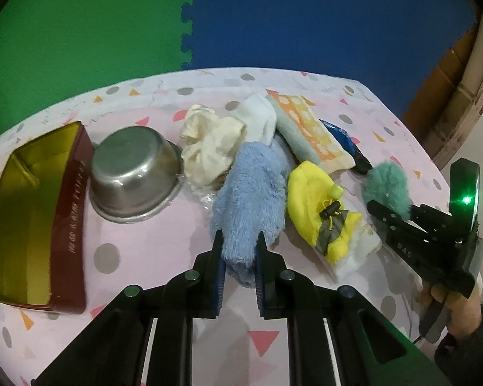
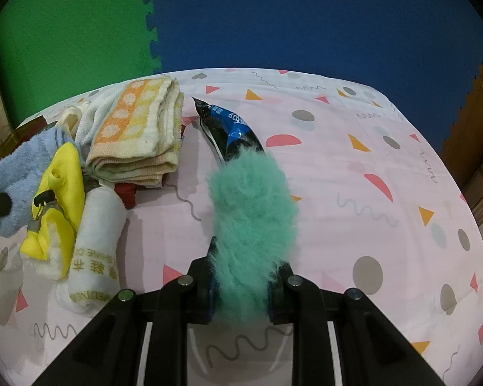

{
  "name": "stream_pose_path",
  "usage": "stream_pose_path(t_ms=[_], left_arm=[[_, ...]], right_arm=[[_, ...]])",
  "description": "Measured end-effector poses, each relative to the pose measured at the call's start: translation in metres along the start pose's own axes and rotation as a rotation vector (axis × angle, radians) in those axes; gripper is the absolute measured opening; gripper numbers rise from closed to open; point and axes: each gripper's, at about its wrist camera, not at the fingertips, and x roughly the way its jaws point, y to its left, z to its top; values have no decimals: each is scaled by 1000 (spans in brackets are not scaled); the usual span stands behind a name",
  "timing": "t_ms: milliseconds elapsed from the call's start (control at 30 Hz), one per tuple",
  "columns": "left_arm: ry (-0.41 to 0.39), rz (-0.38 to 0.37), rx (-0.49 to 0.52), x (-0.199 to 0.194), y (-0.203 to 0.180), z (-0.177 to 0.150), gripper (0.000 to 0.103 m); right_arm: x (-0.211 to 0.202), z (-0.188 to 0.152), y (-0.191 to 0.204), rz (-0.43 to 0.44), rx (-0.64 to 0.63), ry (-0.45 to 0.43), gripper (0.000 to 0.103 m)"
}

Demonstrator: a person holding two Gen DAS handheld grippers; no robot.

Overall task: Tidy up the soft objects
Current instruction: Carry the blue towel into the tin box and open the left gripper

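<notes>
The left gripper (image 1: pixel 239 243) has its jaws clamped on a fluffy blue cloth (image 1: pixel 252 193) mid-surface; the right gripper (image 2: pixel 241 267) grips a teal fuzzy piece (image 2: pixel 252 206) nearer the right edge.

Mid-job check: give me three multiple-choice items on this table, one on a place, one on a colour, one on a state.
1. What sits directly beside the steel bowl on its left in the left wrist view?
A. red and gold box
B. orange-patterned towel
C. snack packet

2. What colour is the furry item in the right gripper?
A. yellow
B. teal
C. white

3. The left gripper is:
A. open, empty
B. shut on the blue fluffy cloth
C. shut on the bowl

Answers: A, box flanks the bowl; B, teal fur between the fingers; B, pads pinch blue cloth.
</notes>
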Motion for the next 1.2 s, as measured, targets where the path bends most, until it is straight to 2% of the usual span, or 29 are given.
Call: stream_pose_path(t_ms=[333, 667, 1000, 1200], left_arm=[[-28, 18, -41, -17, 17, 4, 13], [-70, 118, -111, -32, 59, 14, 13], [-92, 180, -169, -48, 103, 8, 13], [-103, 243, -215, -54, 132, 7, 13]], right_arm=[[0, 0, 0, -1, -1, 0, 23], [0, 0, 0, -2, -2, 0, 23], [0, 0, 0, -4, -3, 0, 23], [0, 0, 1, -4, -3, 0, 23]])
